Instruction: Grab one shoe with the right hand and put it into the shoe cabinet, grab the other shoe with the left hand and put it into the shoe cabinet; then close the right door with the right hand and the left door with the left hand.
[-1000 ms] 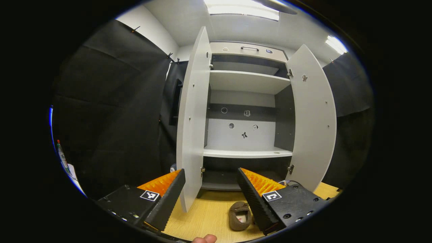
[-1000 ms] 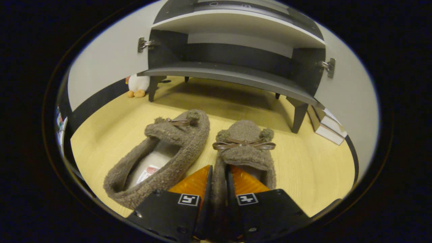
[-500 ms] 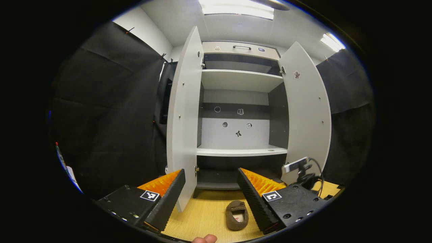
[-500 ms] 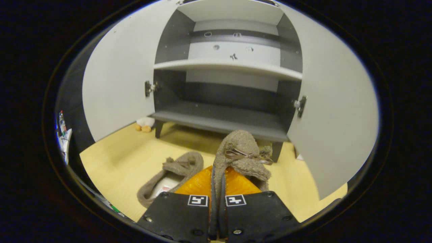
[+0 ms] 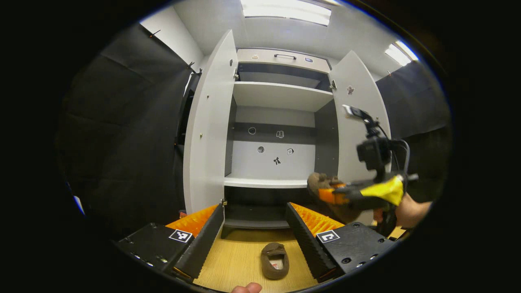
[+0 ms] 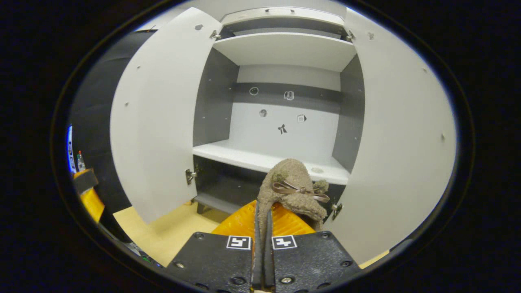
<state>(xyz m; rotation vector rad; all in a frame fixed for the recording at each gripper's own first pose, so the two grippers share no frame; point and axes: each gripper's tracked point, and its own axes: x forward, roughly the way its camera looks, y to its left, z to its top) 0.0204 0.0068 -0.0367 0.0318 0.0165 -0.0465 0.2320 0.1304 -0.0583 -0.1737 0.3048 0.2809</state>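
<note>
A pale wooden floor (image 5: 244,260) runs up to a white shoe cabinet (image 6: 285,49) with dark curtains on both sides. Nearest, the right gripper (image 6: 261,228) has its two fingers pinched tight on the heel wall of a fuzzy brown slipper (image 6: 291,185), which hangs clear of the floor, toe with its bow aimed at the front edge of the middle shelf (image 6: 244,156). From the left gripper view the same slipper (image 5: 321,185) sits level with that shelf, close to the open right door (image 5: 354,134).

To finish this well, I'd judge the toe should go in over the shelf's front edge and be set flat before the fingers let go; the thin hold on soft fabric could let it droop or swing.

The left gripper (image 5: 254,228) hangs with its fingers wide apart, holding nothing, above the other slipper (image 5: 275,260) on the floor before the cabinet's bottom edge.

The left door (image 6: 158,134) also stands open; the right door, so near the slipper, is what might get bumped. The shelves look bare.
</note>
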